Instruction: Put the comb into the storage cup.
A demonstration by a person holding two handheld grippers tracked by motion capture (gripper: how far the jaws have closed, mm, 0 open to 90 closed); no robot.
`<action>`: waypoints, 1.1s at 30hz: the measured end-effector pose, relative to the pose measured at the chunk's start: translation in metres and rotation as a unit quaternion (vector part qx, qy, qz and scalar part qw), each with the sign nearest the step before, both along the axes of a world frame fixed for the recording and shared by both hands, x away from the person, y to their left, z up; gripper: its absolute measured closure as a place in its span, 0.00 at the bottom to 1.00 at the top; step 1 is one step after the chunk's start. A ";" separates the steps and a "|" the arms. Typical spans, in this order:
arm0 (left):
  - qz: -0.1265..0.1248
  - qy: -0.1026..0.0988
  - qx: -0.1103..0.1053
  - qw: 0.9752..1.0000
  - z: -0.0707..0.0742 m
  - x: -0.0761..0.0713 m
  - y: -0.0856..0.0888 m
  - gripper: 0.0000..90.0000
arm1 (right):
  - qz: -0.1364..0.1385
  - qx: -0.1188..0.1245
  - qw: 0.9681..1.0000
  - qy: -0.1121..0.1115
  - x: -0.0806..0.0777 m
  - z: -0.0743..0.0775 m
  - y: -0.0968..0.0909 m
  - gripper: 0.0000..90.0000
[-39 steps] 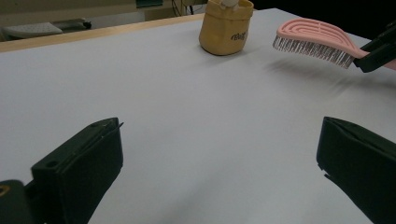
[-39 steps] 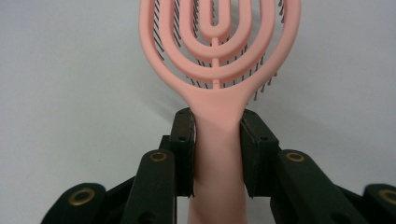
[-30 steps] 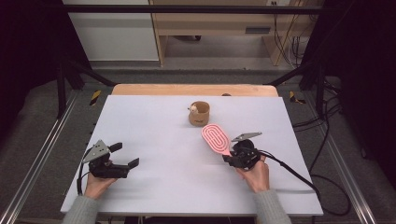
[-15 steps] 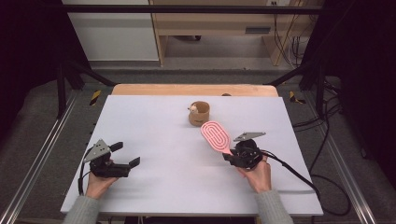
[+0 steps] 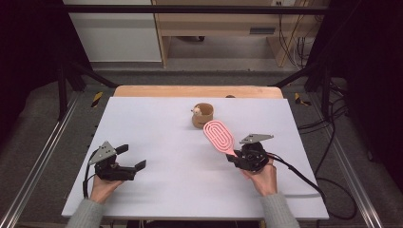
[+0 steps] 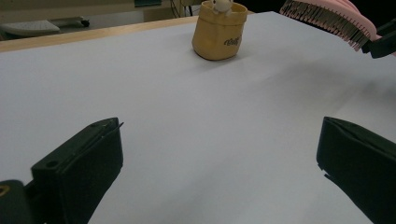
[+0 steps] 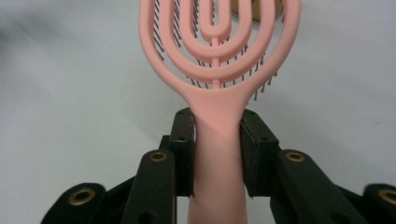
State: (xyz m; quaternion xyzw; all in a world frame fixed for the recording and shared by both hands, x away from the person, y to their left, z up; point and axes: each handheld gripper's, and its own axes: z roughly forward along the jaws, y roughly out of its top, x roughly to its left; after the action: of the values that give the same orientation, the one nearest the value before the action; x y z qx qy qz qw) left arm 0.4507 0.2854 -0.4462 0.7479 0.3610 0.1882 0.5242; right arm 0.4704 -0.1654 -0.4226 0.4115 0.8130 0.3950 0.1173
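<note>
**Colours and Patterns**

Hairbrush (image 5: pixel 219 136): pink, concentric oval loop pattern, dark bristles. Pouch (image 5: pixel 203 115): tan-yellow, dark lettering, white toy inside. Worktop (image 5: pixel 166 137): pale grey-white, wooden far edge. Each hand-held gripper (image 5: pixel 124 160) (image 5: pixel 234 159): black, grey top plate.

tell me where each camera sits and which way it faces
High view: above the person's side, facing forward and down on the table; shows both hands, left gripper and right gripper.
Left gripper view: rides low over the table, facing the tan pouch between open jaws.
Right gripper view: looks along jaws clamped on the pink brush handle.
Shared: the brush and the pouch appear in all three.
</note>
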 end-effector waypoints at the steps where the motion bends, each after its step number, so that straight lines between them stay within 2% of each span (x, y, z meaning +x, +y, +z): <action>1: 0.000 0.000 -0.001 1.000 0.000 0.000 -0.001 0.00 | 0.000 0.001 1.000 -0.001 0.000 0.000 0.000 0.78; 6: 0.001 0.004 0.001 1.000 0.002 0.000 -0.007 0.00 | 0.008 0.002 1.000 -0.006 -0.001 0.001 0.001 0.78; 12: 0.002 0.007 -0.007 1.000 0.004 -0.002 -0.014 0.00 | 0.016 0.001 1.000 -0.013 -0.003 0.003 0.001 0.78; 33: -0.004 0.015 -0.025 1.000 0.017 -0.004 -0.033 0.00 | 0.033 0.020 0.999 -0.033 -0.006 0.008 0.003 0.78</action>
State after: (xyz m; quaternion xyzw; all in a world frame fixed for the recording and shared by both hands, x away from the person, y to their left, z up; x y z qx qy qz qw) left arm 0.4471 0.2523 -0.4295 0.7387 0.3707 0.1657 0.5380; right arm 0.4642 -0.1628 -0.4145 0.3736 0.8136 0.4282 0.1228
